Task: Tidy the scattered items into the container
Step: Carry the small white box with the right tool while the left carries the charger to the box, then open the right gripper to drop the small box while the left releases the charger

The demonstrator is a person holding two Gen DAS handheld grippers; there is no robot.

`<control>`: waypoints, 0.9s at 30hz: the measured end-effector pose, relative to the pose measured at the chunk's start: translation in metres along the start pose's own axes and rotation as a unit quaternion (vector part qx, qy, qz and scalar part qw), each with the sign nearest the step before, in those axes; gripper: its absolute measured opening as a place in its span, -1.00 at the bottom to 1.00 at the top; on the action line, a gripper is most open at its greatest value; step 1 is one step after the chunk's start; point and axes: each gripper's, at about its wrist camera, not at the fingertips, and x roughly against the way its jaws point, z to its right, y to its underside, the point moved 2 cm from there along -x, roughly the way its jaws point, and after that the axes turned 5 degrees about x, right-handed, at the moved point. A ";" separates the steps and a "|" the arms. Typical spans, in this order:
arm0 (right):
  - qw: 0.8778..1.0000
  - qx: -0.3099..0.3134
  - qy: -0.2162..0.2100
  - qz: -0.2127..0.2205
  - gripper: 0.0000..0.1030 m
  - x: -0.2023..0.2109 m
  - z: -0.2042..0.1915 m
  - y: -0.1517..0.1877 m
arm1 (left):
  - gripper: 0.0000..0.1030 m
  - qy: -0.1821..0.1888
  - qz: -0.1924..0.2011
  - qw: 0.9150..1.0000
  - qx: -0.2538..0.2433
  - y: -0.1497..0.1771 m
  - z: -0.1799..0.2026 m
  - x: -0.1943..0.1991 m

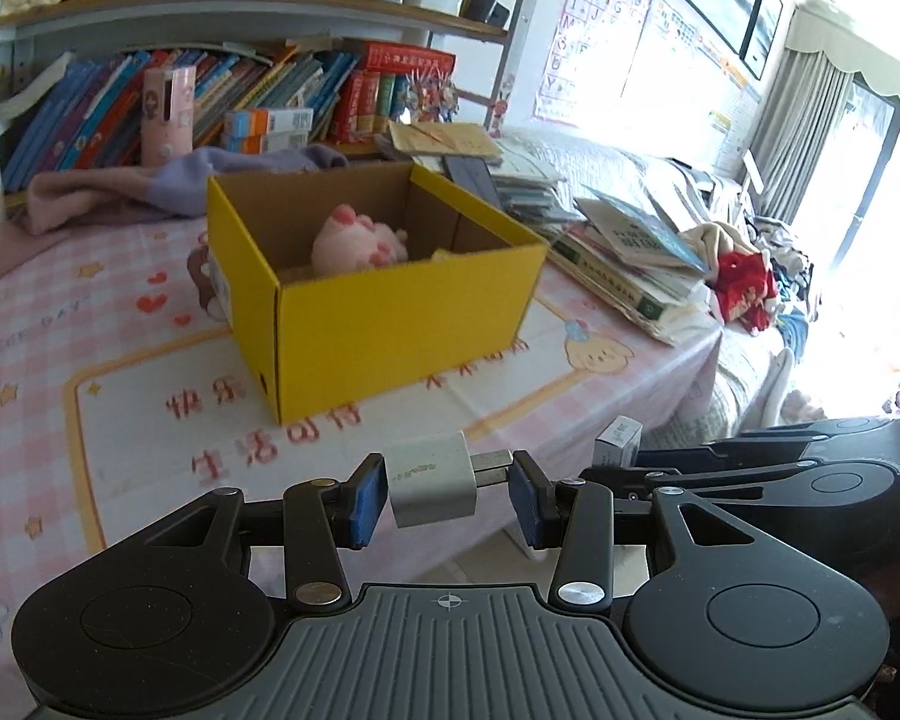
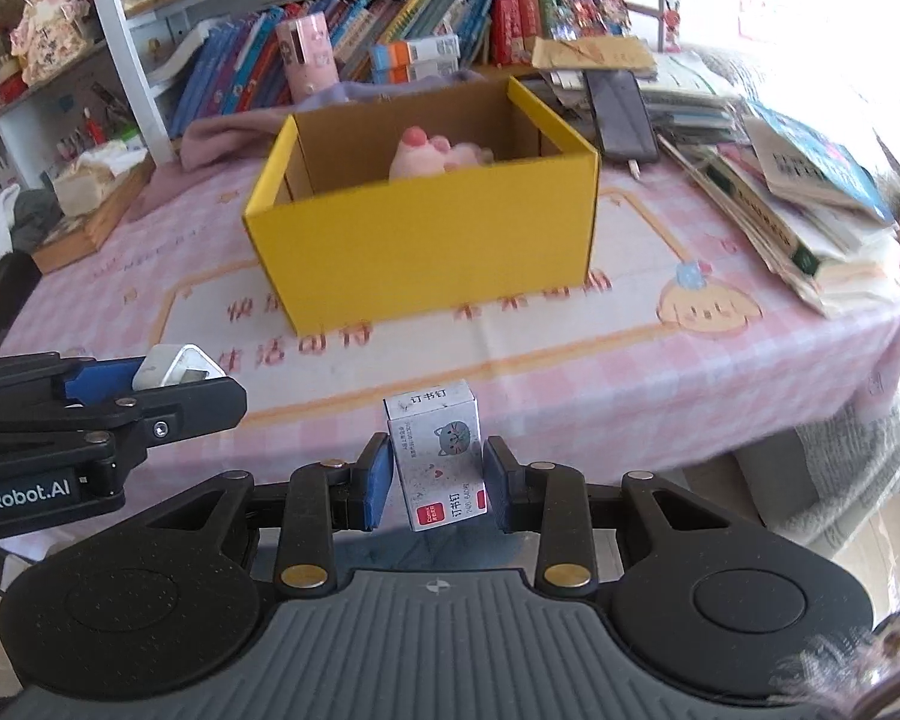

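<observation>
While the pink plush toy (image 1: pixel 360 237) already lies inside the open yellow cardboard box (image 1: pixel 390 324), the left wrist view shows that we are only partway through: our left gripper (image 1: pixel 447 495) is clenched on a white charger plug (image 1: pixel 429 480), a smooth rounded plastic cube whose metal prongs press one blue pad while the other pad meets its flat side. It hangs above the near edge of the pink checked tablecloth (image 1: pixel 60 360), short of the box, and we judge it goes in next.

In the right wrist view, our right gripper (image 2: pixel 433 489) grips a small staple box (image 2: pixel 441 456), a crisp printed carton with a cat drawing, held upright between ribbed blue pads, also short of the container. The matte corrugated walls stand straight and the top is open. We see no other loose small items on the cloth in front of the box.
</observation>
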 end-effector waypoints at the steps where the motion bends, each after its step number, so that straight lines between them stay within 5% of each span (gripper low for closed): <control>1: 1.000 0.003 -0.001 0.006 -0.40 -0.002 0.001 -0.005 | -0.18 -0.003 0.006 1.000 -0.003 -0.005 0.000 -0.002; 16: 0.990 0.076 -0.037 0.115 -0.40 -0.036 0.046 -0.133 | -0.18 -0.069 0.092 0.993 -0.005 -0.096 0.005 -0.050; 27: 0.983 0.136 -0.095 0.084 -0.40 -0.110 0.070 -0.173 | -0.17 -0.163 0.057 0.985 0.014 -0.117 -0.003 -0.120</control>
